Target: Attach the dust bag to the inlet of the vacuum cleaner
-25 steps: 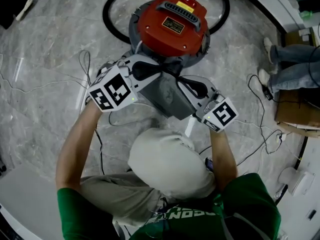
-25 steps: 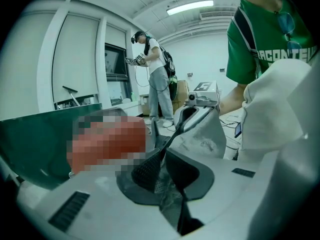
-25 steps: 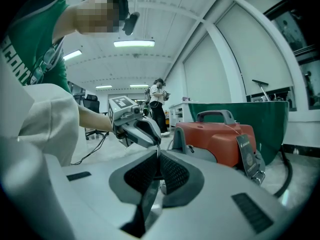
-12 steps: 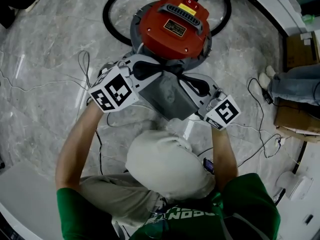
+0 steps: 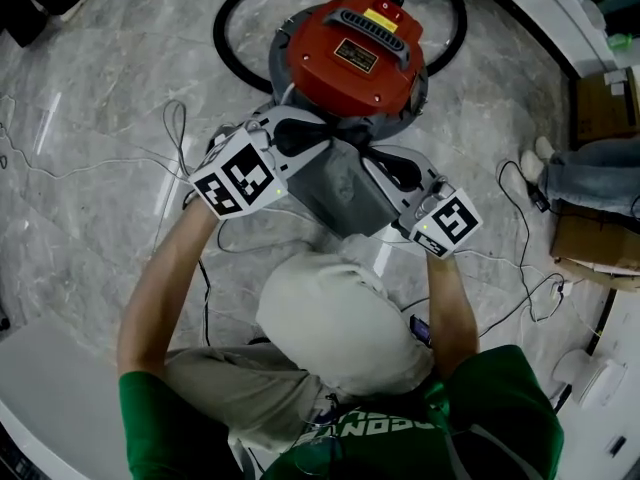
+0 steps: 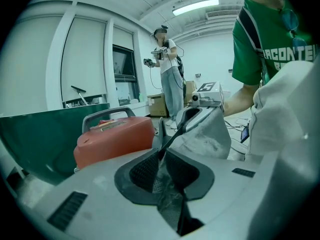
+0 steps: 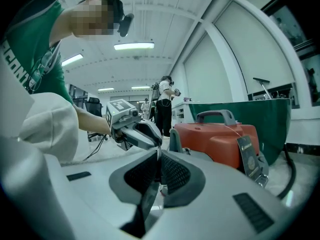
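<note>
The left tool (image 5: 318, 148) and right tool (image 5: 368, 160) each pinched the grey dust bag (image 5: 340, 196) (fabric clamped between the jaws), 6 o'clock of the vacuum cleaner (image 5: 350, 63).

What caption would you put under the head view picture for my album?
Left gripper and right gripper each pinch the grey dust bag next to the red vacuum cleaner.

One vacuum cleaner (image 5: 350, 58), one dust bag (image 5: 340, 193), two grippers (image 5: 328, 146) (image 5: 364, 156).

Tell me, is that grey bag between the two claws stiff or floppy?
Probably floppy: the dust bag looks like cloth that crumples where the left claw pinches it. Likely light too, since edge pinches by that and the right claw seem to hold it up.
</note>
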`<state>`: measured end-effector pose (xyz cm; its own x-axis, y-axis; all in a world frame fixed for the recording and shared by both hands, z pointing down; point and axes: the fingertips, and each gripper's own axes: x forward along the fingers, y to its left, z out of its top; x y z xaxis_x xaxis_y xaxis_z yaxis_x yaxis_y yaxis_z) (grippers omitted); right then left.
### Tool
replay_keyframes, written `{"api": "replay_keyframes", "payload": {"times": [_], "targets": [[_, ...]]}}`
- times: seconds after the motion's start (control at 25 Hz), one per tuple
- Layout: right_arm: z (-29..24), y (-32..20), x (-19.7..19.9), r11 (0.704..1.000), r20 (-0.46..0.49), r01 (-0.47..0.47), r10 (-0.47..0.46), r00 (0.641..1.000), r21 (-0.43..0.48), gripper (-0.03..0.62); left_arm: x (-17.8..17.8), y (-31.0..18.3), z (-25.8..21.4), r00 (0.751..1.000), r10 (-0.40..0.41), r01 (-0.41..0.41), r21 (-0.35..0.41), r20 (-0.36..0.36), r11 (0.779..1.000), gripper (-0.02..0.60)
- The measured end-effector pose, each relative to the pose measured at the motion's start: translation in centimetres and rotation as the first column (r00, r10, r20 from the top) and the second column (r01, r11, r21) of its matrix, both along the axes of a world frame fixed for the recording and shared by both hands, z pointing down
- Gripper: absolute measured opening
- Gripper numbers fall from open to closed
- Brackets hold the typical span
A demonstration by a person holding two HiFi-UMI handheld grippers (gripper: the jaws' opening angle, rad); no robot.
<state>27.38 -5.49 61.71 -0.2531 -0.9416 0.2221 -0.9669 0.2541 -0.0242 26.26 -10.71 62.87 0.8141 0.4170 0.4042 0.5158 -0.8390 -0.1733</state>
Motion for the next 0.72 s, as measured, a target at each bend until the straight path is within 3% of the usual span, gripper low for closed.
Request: {"api": "replay_keyframes", "payload": {"times": [0.44, 0.72], "targets": [[-1.2, -0.1, 0.3, 0.999, -0.028, -0.043, 0.042, 0.999, -0.029, 0.025, -0.5, -1.1, -1.2, 0.998, -0.051, 0.048, -0.084, -0.035, 0.995, 0.045], [-2.9, -1.3, -0.2, 0.998, -0.06, -0.05, 0.047, 0.997, -0.043, 0.025, -1.4, -2.5, -3.3, 0.992, -0.107, 0.101, -0.09, -0.066, 0.991, 0.044]]}}
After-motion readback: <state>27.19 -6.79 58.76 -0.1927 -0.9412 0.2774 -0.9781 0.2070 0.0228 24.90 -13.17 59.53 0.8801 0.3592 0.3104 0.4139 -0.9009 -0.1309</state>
